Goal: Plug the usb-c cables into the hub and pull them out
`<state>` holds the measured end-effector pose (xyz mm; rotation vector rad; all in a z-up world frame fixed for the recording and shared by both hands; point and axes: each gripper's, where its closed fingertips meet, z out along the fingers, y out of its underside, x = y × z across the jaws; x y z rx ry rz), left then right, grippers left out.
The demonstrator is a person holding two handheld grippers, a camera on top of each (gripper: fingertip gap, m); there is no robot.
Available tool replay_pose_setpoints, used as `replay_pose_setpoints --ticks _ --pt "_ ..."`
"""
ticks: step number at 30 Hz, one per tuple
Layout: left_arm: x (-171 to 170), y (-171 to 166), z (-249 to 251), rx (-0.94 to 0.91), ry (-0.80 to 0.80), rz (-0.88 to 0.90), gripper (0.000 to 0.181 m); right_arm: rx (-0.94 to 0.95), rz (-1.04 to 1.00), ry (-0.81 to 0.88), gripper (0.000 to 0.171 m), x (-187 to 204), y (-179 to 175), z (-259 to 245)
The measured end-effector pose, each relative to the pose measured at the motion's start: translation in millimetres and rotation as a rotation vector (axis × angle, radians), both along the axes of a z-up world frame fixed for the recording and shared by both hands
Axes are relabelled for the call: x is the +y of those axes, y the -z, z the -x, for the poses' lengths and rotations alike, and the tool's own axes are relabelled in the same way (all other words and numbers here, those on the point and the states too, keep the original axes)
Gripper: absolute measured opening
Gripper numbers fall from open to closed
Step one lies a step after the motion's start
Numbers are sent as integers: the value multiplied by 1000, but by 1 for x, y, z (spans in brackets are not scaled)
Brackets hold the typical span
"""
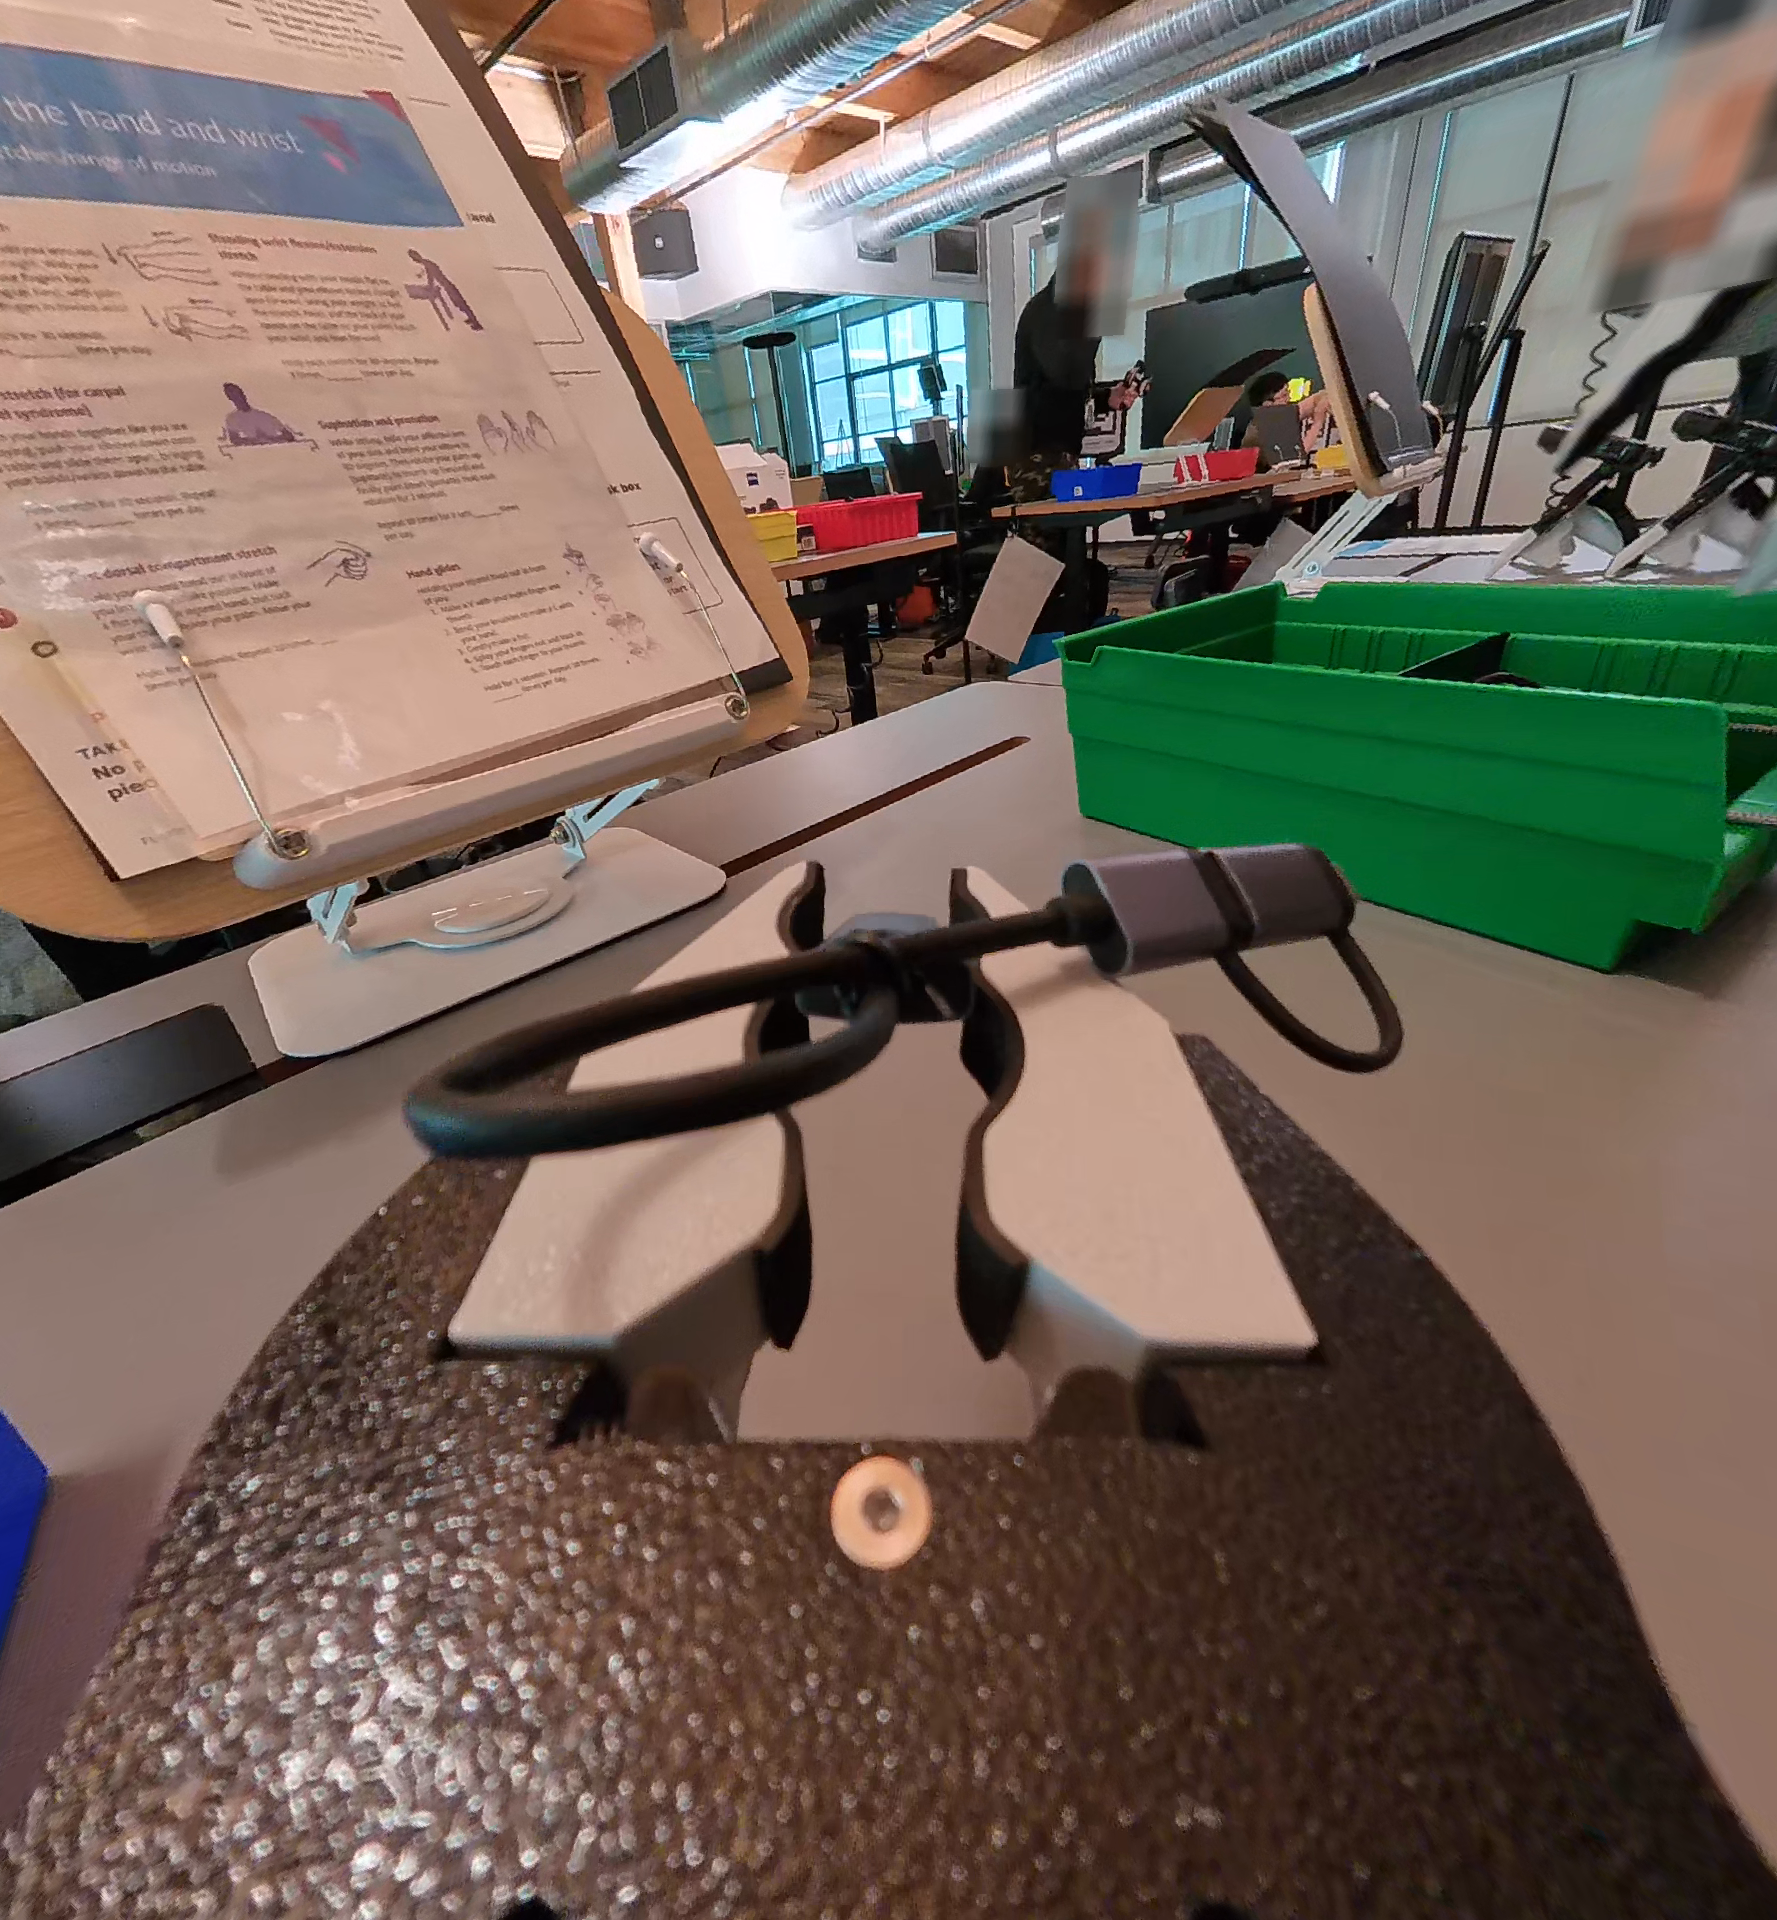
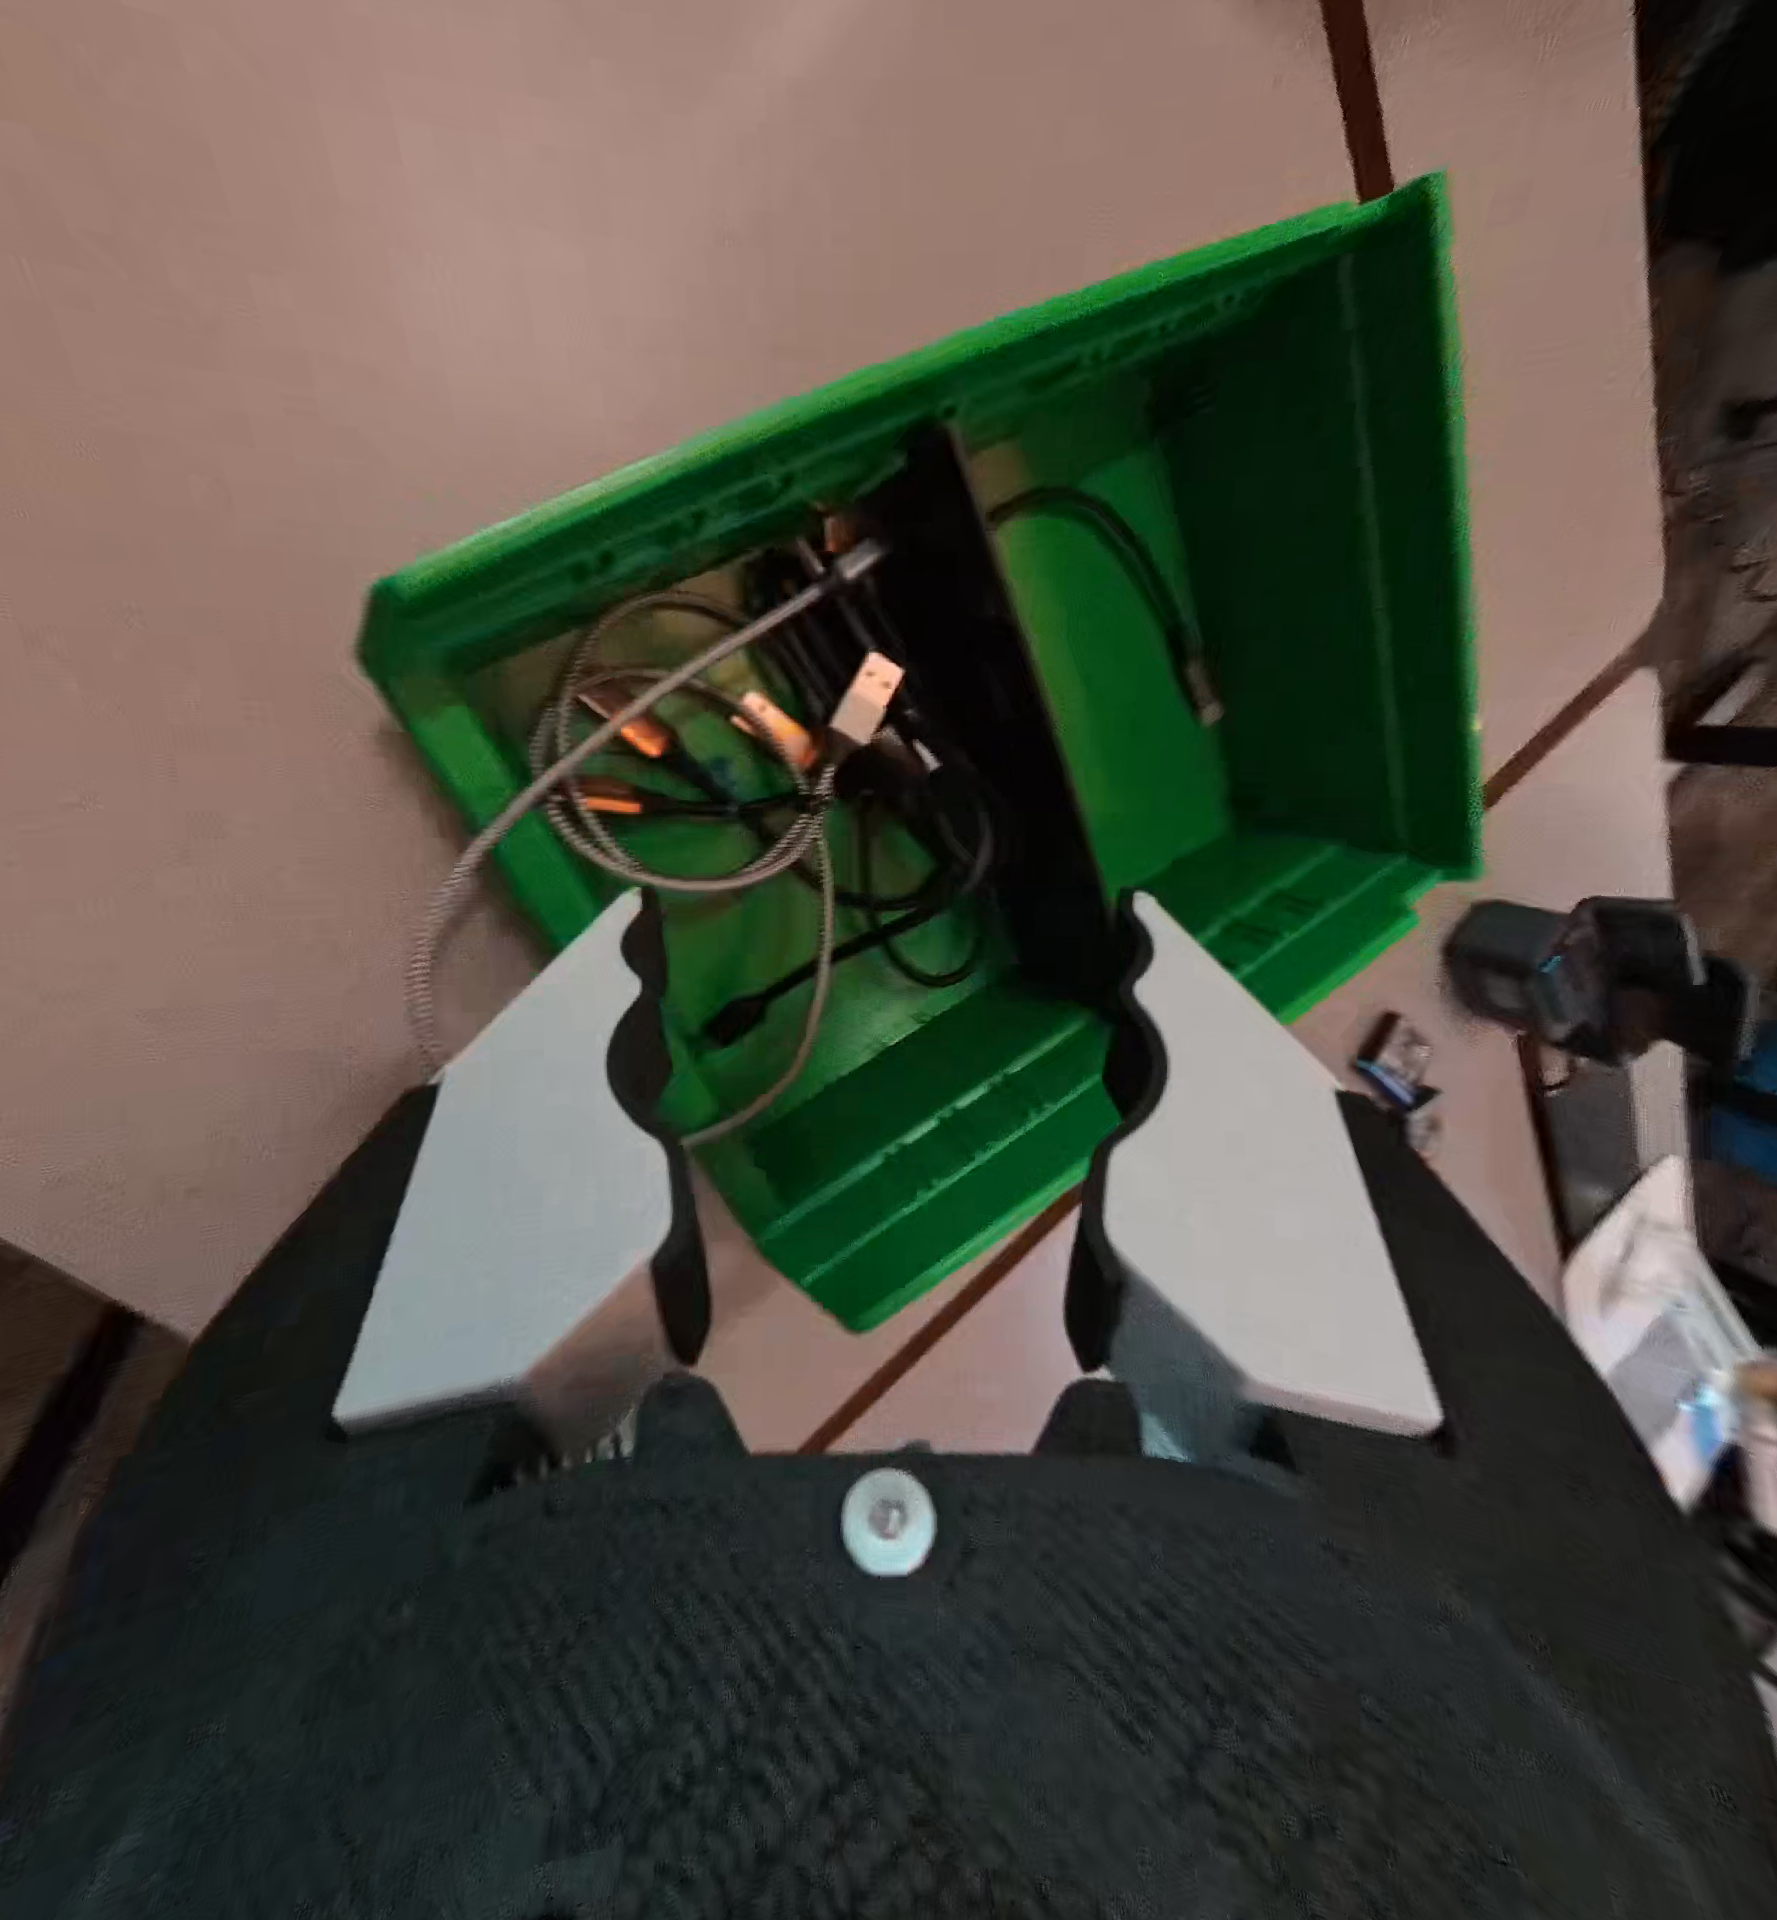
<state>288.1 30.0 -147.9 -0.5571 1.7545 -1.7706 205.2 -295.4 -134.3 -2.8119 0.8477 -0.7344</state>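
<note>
a looped black cable (image 1: 655, 1049) with a grey adapter (image 1: 1190, 904) is pinched by the left gripper (image 1: 884, 971) above the table (image 1: 1486, 1195). the right gripper (image 2: 889, 935) is held spread wide, empty, above the green bin (image 2: 1403, 540) of tangled cables (image 2: 718, 748).

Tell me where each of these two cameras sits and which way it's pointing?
Left wrist view: sits behind the left tongs, looking level across the table at a document stand; its tongs are shut on a hub cable.
Right wrist view: sits behind the right tongs, looking steeply down into the bin of cables; its tongs are open and empty.
Shared: the green bin and the table.
</note>
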Motion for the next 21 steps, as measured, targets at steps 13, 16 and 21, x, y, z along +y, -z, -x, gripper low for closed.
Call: replay_pose_setpoints --ticks 13,16,21 --pt "-1 4 0 25 11 13 21 -80 -2 -34 40 30 97 69" --pt "-2 4 1 21 15 9 21 -150 65 -68 15 23 86 60" --pt "-6 1 5 13 41 7 21 -335 65 -54 2 19 45 31"
